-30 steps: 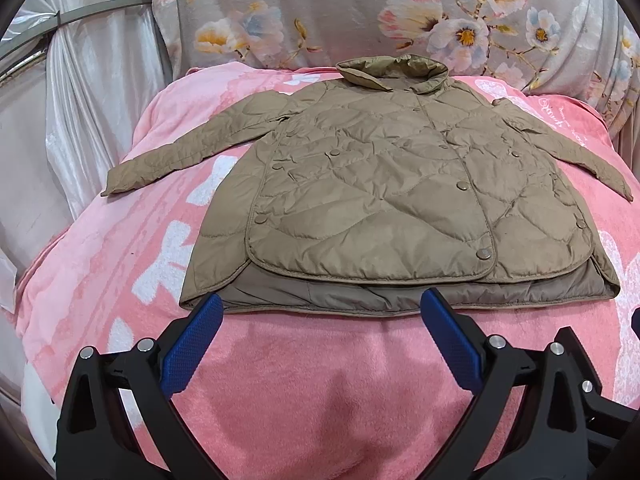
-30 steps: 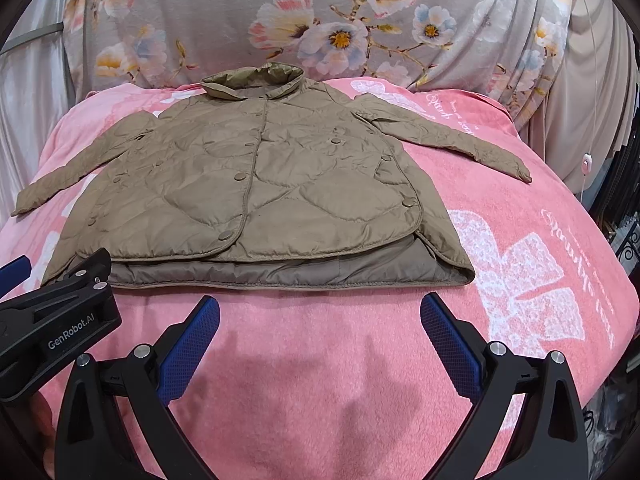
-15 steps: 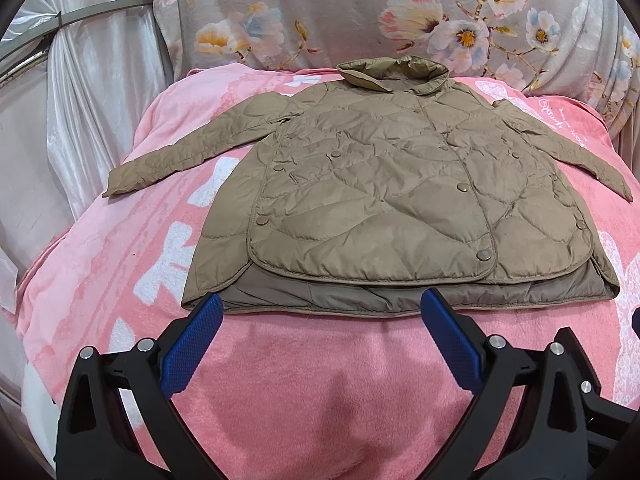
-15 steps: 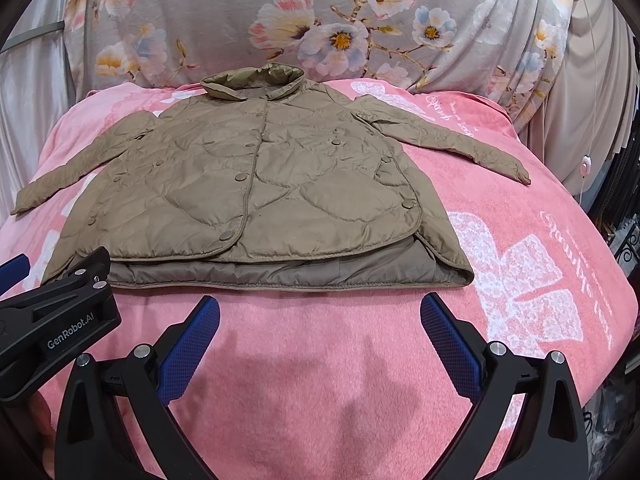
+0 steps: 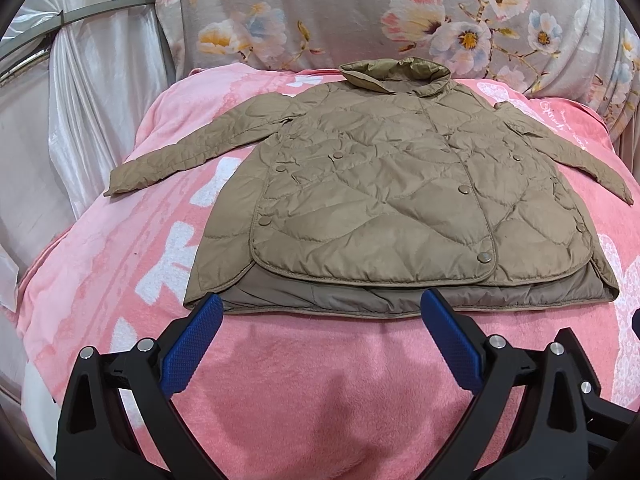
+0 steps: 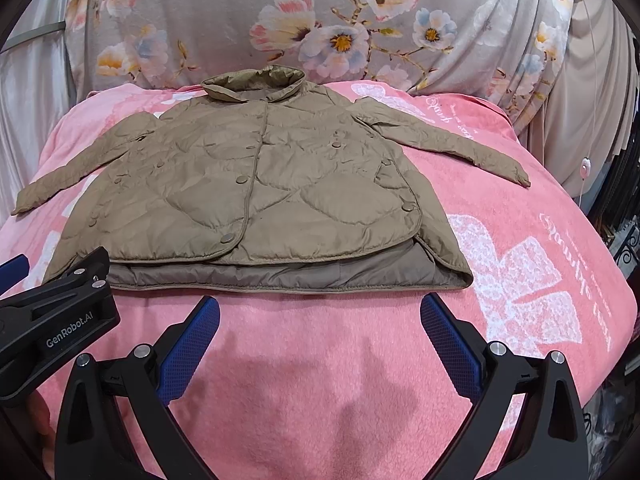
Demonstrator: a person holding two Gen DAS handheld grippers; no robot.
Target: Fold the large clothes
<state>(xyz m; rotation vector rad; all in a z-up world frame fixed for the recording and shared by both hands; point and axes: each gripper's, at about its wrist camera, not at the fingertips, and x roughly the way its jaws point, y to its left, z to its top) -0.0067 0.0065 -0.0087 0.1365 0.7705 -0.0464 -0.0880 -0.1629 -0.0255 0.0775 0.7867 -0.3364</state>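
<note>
Two grippers, fingers spread and empty, above pink blanket (image 5: 280,380).
Left gripper (image 5: 320,320) and right gripper (image 6: 320,320) hover near hem of tan quilted jacket (image 5: 384,196), spread flat, sleeves out, collar far side.

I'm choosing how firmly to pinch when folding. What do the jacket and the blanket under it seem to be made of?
The jacket looks like thin quilted synthetic shell, perhaps nylon, with light padding: stitched wavy panels, fine wrinkles, faint sheen, likely slippery. Its snap buttons look like dull metal. The blanket looks like soft pink fleece: matte, fuzzy nap.
</note>
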